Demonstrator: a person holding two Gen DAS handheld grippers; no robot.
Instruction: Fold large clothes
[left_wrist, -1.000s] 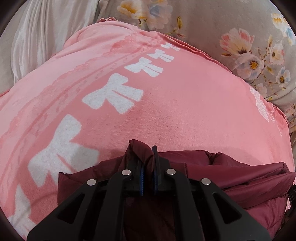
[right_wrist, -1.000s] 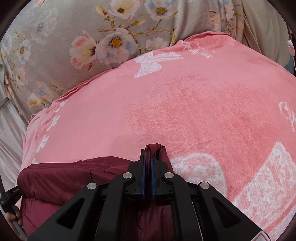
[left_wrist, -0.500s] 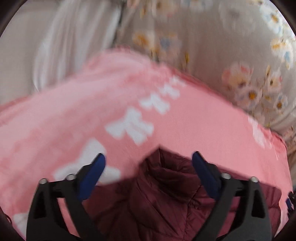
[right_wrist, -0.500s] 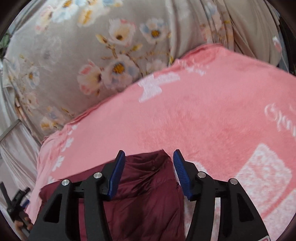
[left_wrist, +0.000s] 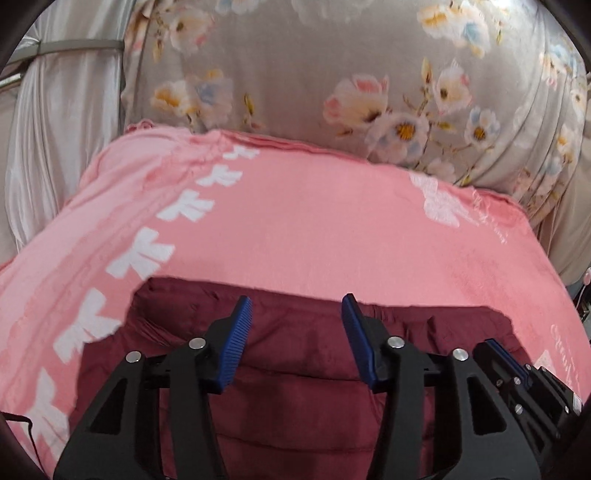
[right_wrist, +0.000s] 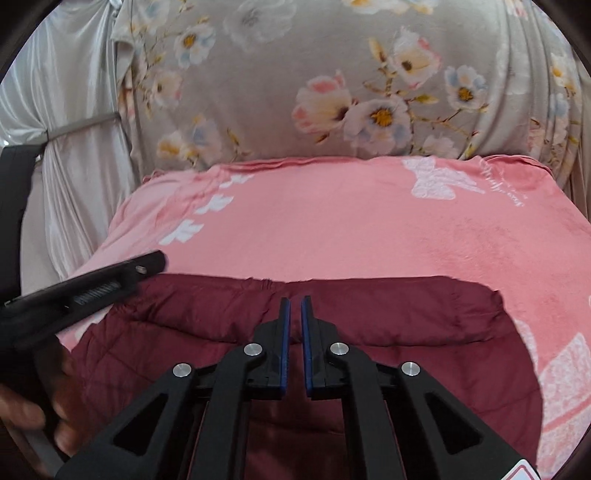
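Note:
A dark red quilted jacket (left_wrist: 295, 354) lies folded flat on a pink blanket (left_wrist: 314, 229); it also shows in the right wrist view (right_wrist: 388, 325). My left gripper (left_wrist: 295, 306) is open and empty, raised over the jacket's far edge. My right gripper (right_wrist: 295, 306) hovers over the jacket's middle with its blue pads nearly together and nothing between them. The left gripper's body shows at the left of the right wrist view (right_wrist: 85, 288), and the right gripper at the lower right of the left wrist view (left_wrist: 517, 373).
The pink blanket (right_wrist: 351, 221) with white bow prints covers the bed. A grey floral fabric (left_wrist: 332, 74) rises behind it. A white satin curtain (left_wrist: 62, 129) hangs at the left. A hand (right_wrist: 22, 410) shows at the lower left.
Both grippers let go of the jacket's corners, opened and pulled back and up. The jacket now lies flat. The right gripper has since closed nearly shut, empty.

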